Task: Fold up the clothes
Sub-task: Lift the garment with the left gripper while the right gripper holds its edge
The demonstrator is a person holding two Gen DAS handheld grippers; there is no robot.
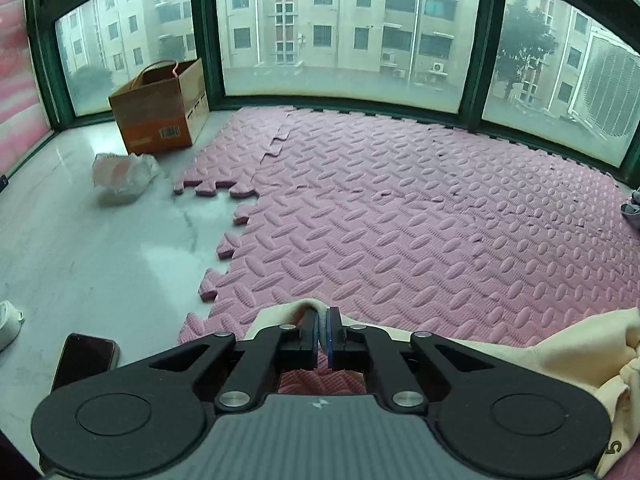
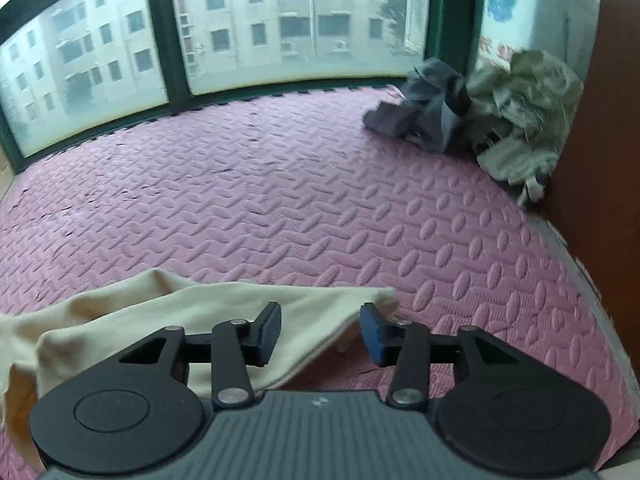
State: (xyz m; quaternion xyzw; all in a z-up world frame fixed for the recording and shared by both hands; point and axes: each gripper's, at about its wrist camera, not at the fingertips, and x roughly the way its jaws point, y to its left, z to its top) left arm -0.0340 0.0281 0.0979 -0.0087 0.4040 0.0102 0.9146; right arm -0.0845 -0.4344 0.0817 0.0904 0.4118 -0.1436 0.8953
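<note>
A cream garment (image 1: 580,352) lies on the pink foam mat (image 1: 400,220). My left gripper (image 1: 322,320) is shut on a corner of it, the cloth pinched between the pads. In the right wrist view the same cream garment (image 2: 224,312) stretches across the mat (image 2: 280,184). My right gripper (image 2: 320,330) is open, its fingers standing over the garment's right edge, with cloth below the gap. Nothing is held in it.
A cardboard box (image 1: 162,110) and a plastic bag (image 1: 120,172) sit on the marble floor at far left, a dark phone (image 1: 86,356) near me. A pile of grey and greenish clothes (image 2: 480,112) lies at the mat's far right by a brown wall (image 2: 600,160). Windows line the back.
</note>
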